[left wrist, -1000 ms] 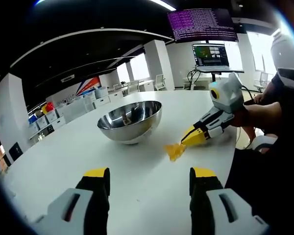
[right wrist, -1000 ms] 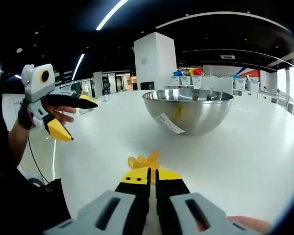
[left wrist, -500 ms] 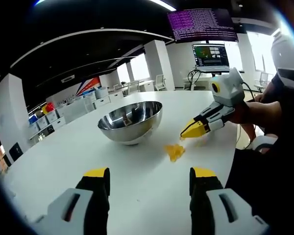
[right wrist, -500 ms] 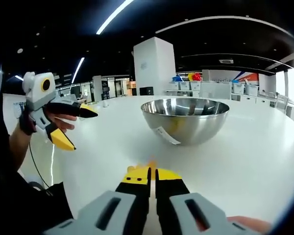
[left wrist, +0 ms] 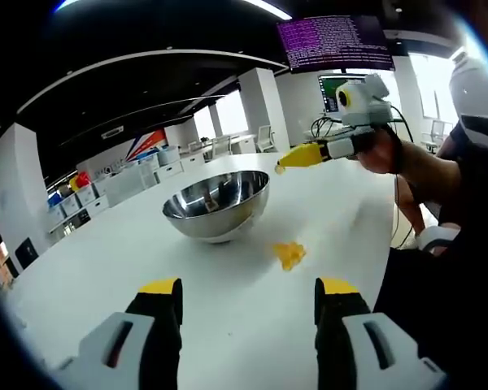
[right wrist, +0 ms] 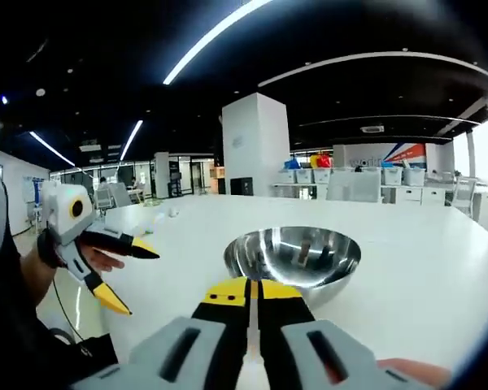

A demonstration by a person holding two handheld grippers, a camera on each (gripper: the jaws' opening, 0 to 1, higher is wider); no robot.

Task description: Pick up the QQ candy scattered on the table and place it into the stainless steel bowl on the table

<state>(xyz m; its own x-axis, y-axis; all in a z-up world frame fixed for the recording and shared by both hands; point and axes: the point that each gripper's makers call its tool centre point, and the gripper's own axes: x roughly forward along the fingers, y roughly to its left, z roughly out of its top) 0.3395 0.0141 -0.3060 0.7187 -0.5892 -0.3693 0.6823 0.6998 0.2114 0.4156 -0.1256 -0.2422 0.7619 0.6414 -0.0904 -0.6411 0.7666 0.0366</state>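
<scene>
Right hand-held gripper (right wrist: 253, 286) is hovering above the table (left wrist: 106, 252), just short of the steel bowl (left wrist: 216, 203), yellow tips pressed together. In the left gripper view it (left wrist: 283, 165) is hanging over the bowl's near rim; can't tell whether a candy is pinched between the tips. Left hand-held gripper (left wrist: 248, 296) is sitting low over the table, jaws spread wide, nothing between them; right gripper view shows it (right wrist: 124, 280) off to the side, also spread. A small pile of yellow candy (left wrist: 289, 253) is lying on the table just beside the bowl.
</scene>
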